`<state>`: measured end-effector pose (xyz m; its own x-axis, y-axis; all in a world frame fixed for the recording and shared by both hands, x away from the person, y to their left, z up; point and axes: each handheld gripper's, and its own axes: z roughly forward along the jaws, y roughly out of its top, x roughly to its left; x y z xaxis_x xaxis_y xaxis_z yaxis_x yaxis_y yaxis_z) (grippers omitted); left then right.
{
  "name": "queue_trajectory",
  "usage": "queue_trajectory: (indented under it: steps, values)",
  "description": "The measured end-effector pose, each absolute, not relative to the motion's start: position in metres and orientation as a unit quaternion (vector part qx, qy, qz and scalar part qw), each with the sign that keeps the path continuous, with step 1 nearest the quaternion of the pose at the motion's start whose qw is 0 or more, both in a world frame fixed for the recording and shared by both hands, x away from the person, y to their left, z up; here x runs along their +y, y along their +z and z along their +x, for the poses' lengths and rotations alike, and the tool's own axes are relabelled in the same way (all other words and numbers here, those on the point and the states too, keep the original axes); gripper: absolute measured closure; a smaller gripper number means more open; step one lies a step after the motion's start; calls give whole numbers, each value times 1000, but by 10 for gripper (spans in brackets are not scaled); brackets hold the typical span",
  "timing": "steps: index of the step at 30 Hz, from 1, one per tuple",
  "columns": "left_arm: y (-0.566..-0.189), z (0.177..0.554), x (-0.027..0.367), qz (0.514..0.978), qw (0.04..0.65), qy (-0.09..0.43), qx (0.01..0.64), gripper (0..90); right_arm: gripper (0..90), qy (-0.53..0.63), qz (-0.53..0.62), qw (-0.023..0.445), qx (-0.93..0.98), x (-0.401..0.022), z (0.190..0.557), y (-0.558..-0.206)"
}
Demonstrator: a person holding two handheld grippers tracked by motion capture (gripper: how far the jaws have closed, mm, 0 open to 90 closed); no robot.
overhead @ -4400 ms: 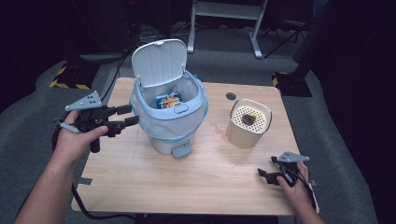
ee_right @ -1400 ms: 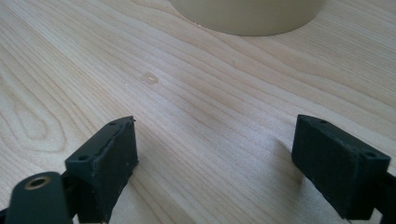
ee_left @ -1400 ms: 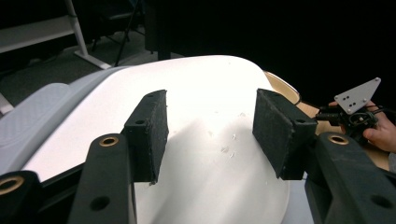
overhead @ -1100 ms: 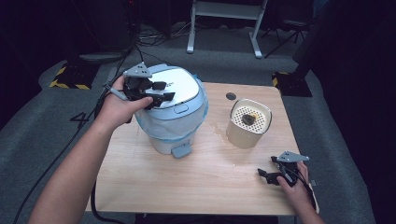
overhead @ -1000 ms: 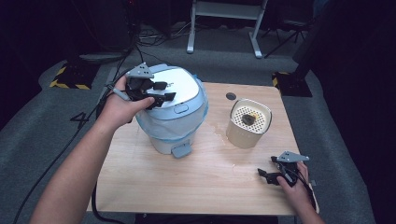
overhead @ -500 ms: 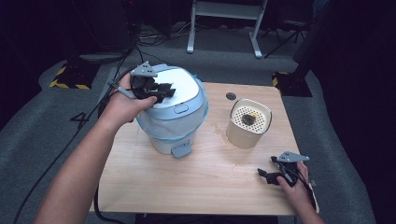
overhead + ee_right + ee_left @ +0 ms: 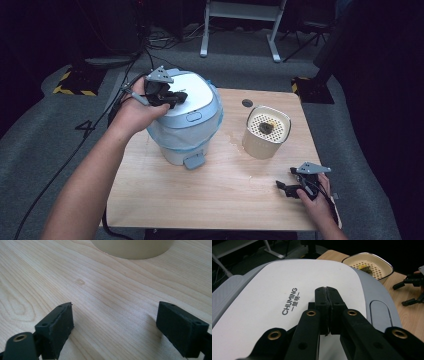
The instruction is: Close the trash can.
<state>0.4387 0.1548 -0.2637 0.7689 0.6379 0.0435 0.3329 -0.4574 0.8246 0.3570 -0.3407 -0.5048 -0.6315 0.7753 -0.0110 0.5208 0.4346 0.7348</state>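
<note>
**Left jaws together over the closed bin lid**

I have the left gripper (image 7: 172,96) over the white lid (image 7: 192,97) of the pale blue bin (image 7: 202,132), which stands on the left half of the counter (image 7: 220,190). From the left gripper view its jaws have just been closing and now meet, pad flat against pad, with nothing between them; they sit just above the lid near the printed "CHUMING" lettering (image 7: 290,301) (whether the tips actually touch the lid, I cannot tell). The lid lies down flat on the bin, its grey push button (image 7: 194,117) facing me and a grey foot tab (image 7: 194,161) sticking out at the base. A clear liner bag bulges out under the lid's rim.

To the right of the bin, apart from it, stands a cream container (image 7: 265,131) with a perforated insert and a dark scrap lying in it. A few wet drops mark the wood between the two.

My right gripper (image 7: 290,187) rests low at the near right corner of the counter, well apart from the bin. Its jaws stand wide apart over bare wood, holding nothing, with the base of the cream container ahead of them.
</note>
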Motion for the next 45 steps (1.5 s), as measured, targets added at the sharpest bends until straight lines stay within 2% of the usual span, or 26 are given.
queue_trajectory:
  steps: [13,28,29,32,35,39,45]
  values:
    - [-262,435,148,843,411,201,281,895,141,360,391,177,828,-341,357,-505]
    - [-265,437,134,848,423,181,262,897,141,361,391,176,828,-341,357,-505]
    - [-266,438,135,845,426,184,265,870,141,361,391,176,828,-341,357,-505]
    - [-268,441,139,833,441,186,276,559,141,361,391,176,828,-341,357,-505]
    - [-268,437,143,831,453,174,270,463,141,360,391,177,828,-341,357,-505]
    - [-263,422,148,825,478,164,253,417,141,361,391,176,828,-341,357,-505]
    - [-257,392,157,819,495,168,237,409,141,361,391,176,828,-341,357,-505]
